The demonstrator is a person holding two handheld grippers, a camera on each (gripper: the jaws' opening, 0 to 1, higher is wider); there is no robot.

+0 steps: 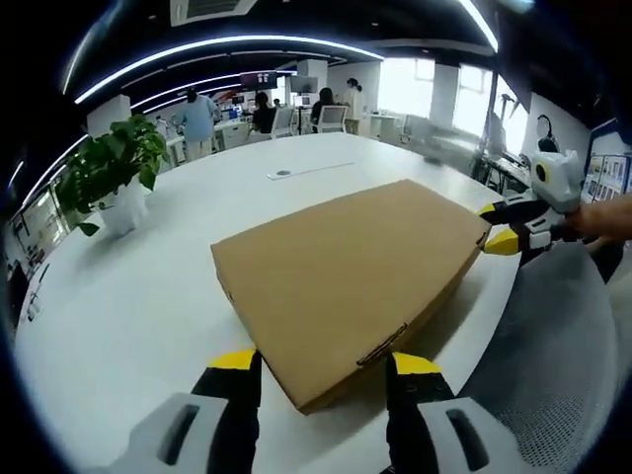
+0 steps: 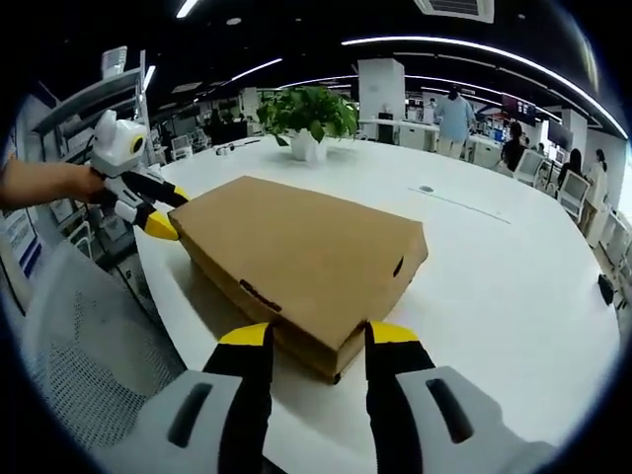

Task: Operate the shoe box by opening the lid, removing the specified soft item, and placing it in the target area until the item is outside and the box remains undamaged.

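In the left gripper view, a potted plant (image 1: 117,173) stands at nine o'clock on the white desk (image 1: 128,306). The closed shoe box (image 1: 351,272) lies centre (lid still down). The left gripper (image 1: 324,367) is spread around its near corner. At three o'clock the right gripper (image 1: 497,227), jaws apart, straddles the far corner.
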